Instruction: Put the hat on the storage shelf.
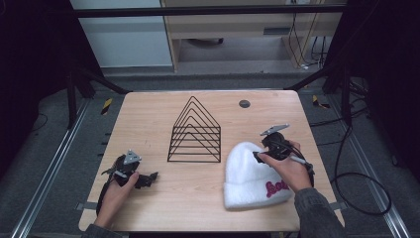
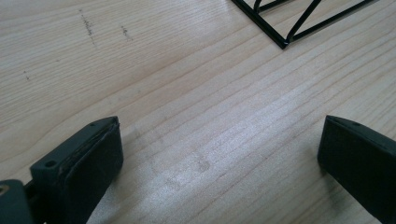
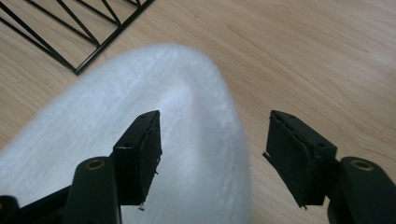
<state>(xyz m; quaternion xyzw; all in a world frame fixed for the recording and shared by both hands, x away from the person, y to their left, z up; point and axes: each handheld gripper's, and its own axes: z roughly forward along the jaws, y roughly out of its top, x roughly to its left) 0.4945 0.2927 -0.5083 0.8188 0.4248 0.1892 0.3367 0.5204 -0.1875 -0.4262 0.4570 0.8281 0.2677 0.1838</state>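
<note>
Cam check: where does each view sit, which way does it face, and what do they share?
High view: above the person's side, looking forward and down at the table; both forearms and hands show.
Left gripper view: on the left gripper, facing bare wood and the wire rack corner.
Right gripper view: on the right gripper, over the white hat.
All share the rack.

- Lab-type recording bay, not a home
- Wooden table [image 1: 148, 114] on metal floor rails [image 1: 49, 163]
- Black curtains left and right
- Loose cables [image 1: 356, 183] on grey floor, right
</note>
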